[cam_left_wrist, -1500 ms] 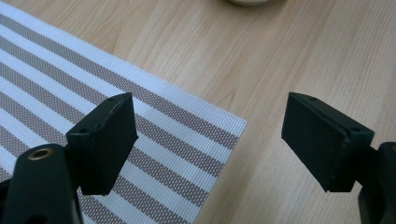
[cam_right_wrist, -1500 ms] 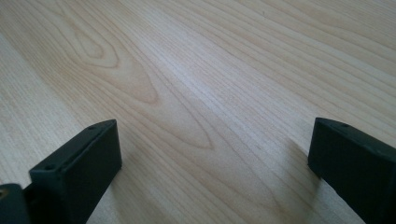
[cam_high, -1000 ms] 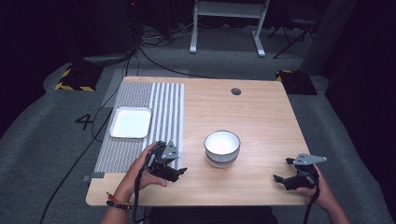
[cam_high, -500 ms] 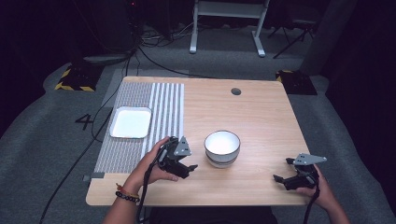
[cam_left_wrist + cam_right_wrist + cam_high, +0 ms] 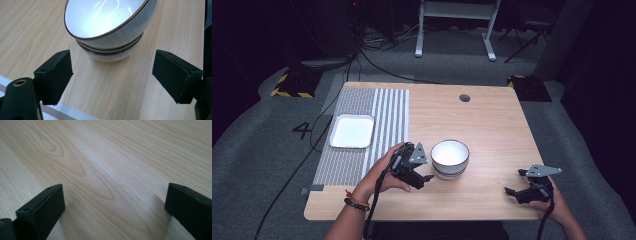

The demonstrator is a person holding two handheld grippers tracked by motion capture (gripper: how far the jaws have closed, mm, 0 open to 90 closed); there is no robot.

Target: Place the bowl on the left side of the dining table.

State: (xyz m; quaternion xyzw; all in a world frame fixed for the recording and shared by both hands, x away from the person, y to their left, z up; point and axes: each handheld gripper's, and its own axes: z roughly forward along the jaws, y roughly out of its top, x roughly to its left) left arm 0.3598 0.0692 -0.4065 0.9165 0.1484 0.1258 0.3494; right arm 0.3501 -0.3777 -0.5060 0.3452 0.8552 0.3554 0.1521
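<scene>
Left tongs point(image 5: 112, 75) wide apart facing bowl point(image 5: 110, 27), right tongs point(image 5: 115, 210) spread, empty

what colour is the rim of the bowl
Dark brown, a thin line around the white bowl; the left gripper view shows it best.

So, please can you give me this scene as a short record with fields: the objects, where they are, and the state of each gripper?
table: wooden
bowls: two stacked, white, centre front
tray: white, empty, on striped mat
left gripper: open, beside bowls, not touching
right gripper: open, over bare table at front right
</scene>
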